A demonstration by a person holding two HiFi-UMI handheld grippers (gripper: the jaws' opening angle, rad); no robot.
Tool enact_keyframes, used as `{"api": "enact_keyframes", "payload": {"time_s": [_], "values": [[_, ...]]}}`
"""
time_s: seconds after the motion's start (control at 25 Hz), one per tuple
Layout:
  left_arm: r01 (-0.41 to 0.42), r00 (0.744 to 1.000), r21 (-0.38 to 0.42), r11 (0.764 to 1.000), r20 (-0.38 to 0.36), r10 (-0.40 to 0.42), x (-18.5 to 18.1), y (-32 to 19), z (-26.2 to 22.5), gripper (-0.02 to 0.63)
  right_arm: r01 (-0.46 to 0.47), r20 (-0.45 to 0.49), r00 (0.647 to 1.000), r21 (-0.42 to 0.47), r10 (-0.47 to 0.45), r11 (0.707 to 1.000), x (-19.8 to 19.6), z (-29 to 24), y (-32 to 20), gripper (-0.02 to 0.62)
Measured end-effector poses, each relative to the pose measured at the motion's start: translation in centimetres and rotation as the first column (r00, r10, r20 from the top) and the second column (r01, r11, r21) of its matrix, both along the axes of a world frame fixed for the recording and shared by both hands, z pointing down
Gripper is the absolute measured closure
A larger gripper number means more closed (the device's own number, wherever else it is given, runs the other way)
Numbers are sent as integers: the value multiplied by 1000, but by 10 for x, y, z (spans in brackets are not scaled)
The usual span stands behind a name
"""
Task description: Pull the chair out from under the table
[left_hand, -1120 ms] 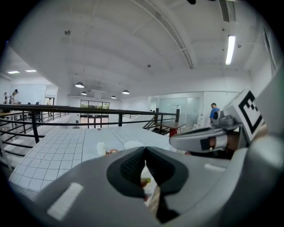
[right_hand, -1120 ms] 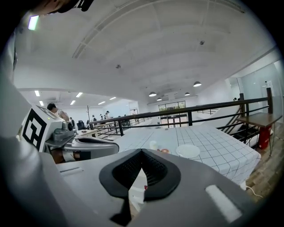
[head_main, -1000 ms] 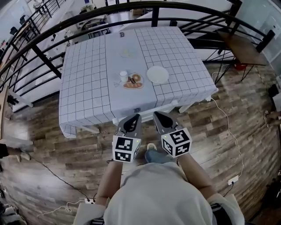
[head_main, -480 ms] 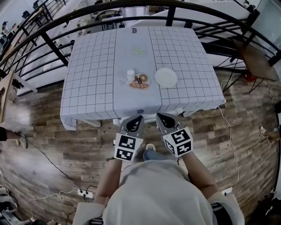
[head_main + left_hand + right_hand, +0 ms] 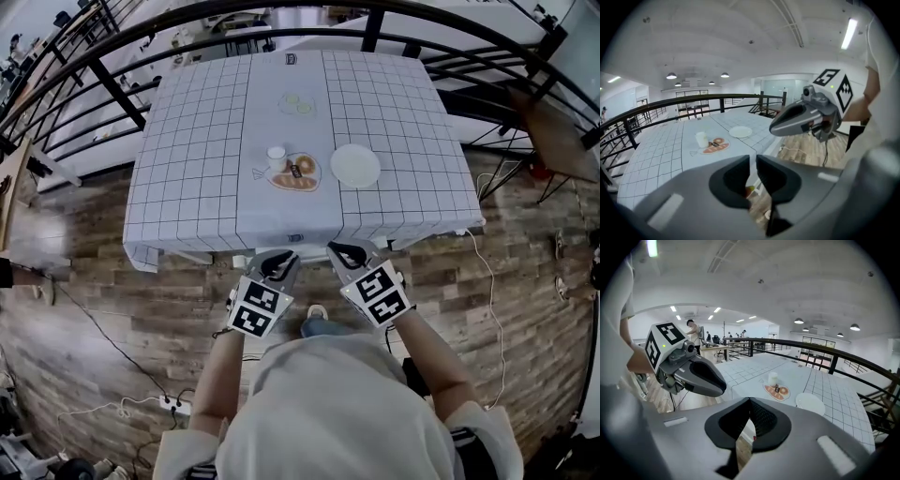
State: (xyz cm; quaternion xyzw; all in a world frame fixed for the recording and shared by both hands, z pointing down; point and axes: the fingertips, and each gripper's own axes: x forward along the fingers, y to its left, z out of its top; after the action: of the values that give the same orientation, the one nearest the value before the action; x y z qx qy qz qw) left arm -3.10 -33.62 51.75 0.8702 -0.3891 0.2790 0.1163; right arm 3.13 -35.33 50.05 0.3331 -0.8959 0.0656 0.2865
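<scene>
Hovering by table's (image 5: 197, 169) near edge: left gripper (image 5: 277, 262), jaws just parting slightly, right gripper (image 5: 345, 253), jaws together, both empty; chair (image 5: 309, 248) tucked under, rail along that edge; plate (image 5: 354, 165), cup (image 5: 276, 157) atop.

The head view looks steeply down from above the person onto the bench (image 5: 187, 169). Both gripper views sit low by its near edge, facing across it; all three share the plate (image 5: 355, 165).
</scene>
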Motion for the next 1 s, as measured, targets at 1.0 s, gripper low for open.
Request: {"api": "enact_keyframes", "payload": {"time_s": [1.0], "values": [[-441, 777, -239, 865, 380, 502, 27, -6, 67, 414, 518, -376, 708, -300, -598, 801, -5, 80, 3, 469]]}}
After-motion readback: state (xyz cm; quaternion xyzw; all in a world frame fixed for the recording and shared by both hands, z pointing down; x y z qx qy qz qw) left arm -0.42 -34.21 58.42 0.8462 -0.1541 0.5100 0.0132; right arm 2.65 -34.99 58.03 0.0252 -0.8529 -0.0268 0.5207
